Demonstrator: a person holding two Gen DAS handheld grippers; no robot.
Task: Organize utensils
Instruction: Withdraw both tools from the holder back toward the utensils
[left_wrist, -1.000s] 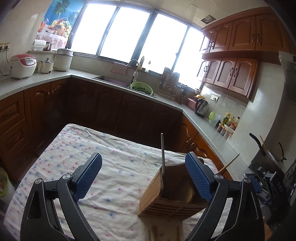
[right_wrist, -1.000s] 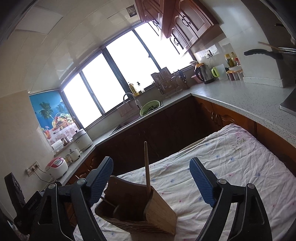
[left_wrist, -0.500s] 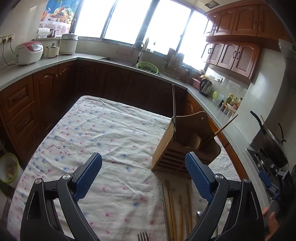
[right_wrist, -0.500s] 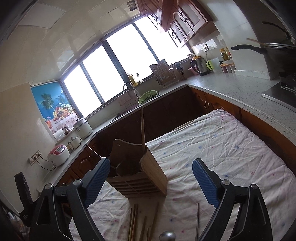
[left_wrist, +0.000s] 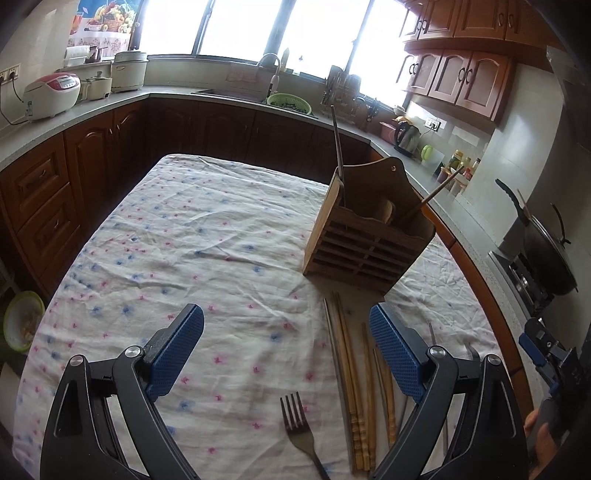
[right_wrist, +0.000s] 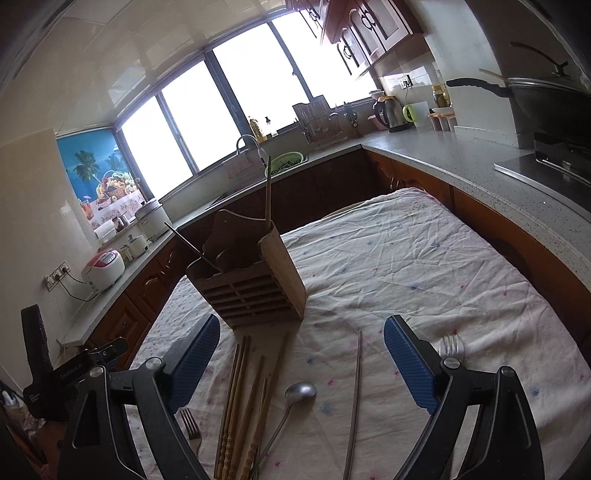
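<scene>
Each tool is built alike. The left tool has two glossy black plastic arms, each ending in a flat blue pad with a fine dotted grip texture, and silver round-headed screws at the joints. The right tool shows the same black arms, blue pads and silver screws.

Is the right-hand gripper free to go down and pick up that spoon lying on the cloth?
Probably yes. The right gripper is open and empty, and the spoon lies just ahead between its fingers with nothing over its bowl. Wooden chopsticks crowd its handle.
</scene>
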